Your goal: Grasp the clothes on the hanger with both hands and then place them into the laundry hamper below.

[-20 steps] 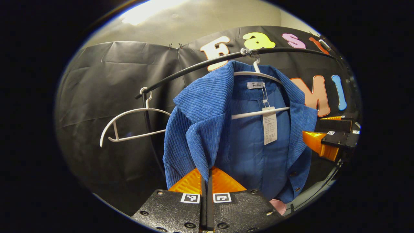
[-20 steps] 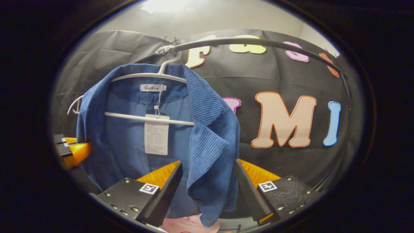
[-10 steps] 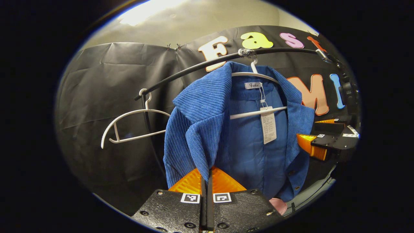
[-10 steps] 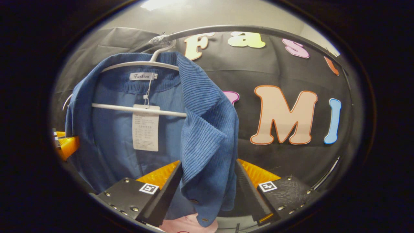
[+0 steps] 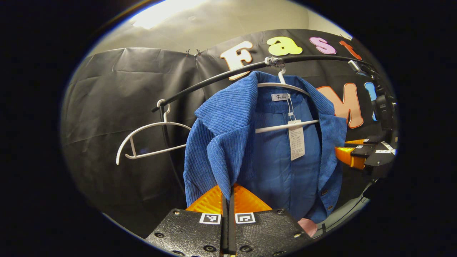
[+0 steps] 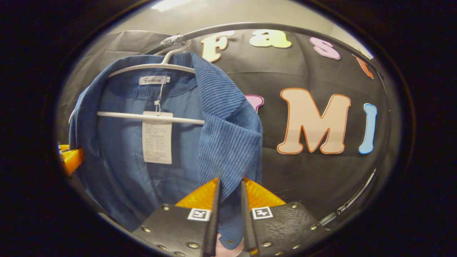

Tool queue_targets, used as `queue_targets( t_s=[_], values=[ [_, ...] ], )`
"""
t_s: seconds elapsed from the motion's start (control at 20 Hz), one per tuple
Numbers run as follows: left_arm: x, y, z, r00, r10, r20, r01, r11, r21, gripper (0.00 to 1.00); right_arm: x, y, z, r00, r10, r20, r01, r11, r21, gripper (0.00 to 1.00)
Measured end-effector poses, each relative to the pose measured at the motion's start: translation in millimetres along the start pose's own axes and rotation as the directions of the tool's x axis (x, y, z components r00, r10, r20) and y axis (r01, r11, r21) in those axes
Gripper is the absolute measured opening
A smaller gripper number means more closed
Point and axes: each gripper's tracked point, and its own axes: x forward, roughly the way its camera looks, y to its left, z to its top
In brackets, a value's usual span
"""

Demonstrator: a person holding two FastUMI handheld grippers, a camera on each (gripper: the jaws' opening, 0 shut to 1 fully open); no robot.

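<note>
A blue ribbed jacket [image 5: 271,150] hangs open on a white hanger [image 5: 285,125] from a dark curved rail [image 5: 214,76]. My left gripper [image 5: 227,194] is shut on the jacket's front edge at one lapel. In the right gripper view the same jacket [image 6: 171,142] hangs on its hanger [image 6: 150,117], and my right gripper [image 6: 228,192] is shut on the jacket's other front edge. The right gripper [image 5: 357,155] also shows beyond the jacket in the left gripper view. The left gripper [image 6: 69,159] peeks out past the cloth in the right gripper view.
An empty white hanger [image 5: 150,141] hangs on the rail to the left of the jacket. Something pink [image 5: 307,226] lies below the jacket's hem. A paper tag [image 6: 157,137] dangles from the collar.
My right gripper's fingers have closed from wide open onto the jacket's front edge. The left gripper has stayed shut on its lapel.
</note>
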Motion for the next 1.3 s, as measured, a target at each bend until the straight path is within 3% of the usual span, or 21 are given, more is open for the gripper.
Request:
queue_targets(
  t_s=[0.05,0.3,1.0,1.2,1.3],
  values=[
    [-2,1,2,1.000,0.001,0.005,-0.001,1.000,-0.001,0.02,4,-2,-1,1.000,-0.005,0.004,0.005,1.000,-0.001,0.01],
    [-9,7,6,1.000,0.009,0.011,-0.009,1.000,0.001,0.00,-2,-7,1,1.000,-0.013,0.001,0.013,1.000,0.000,0.04],
    [-15,5,6,0.999,0.044,0.016,-0.044,0.999,0.005,0.00,-4,7,-20,0.996,0.086,-0.026,-0.084,0.995,0.060,0.02],
    [-15,10,7,0.998,0.054,0.016,-0.053,0.998,-0.013,0.02,-3,21,-13,0.987,0.159,-0.012,-0.156,0.980,0.121,0.04],
    [-14,12,9,0.998,0.061,0.016,-0.061,0.998,-0.022,0.02,4,21,-13,0.988,0.157,-0.013,-0.154,0.980,0.123,0.29]
  ],
)
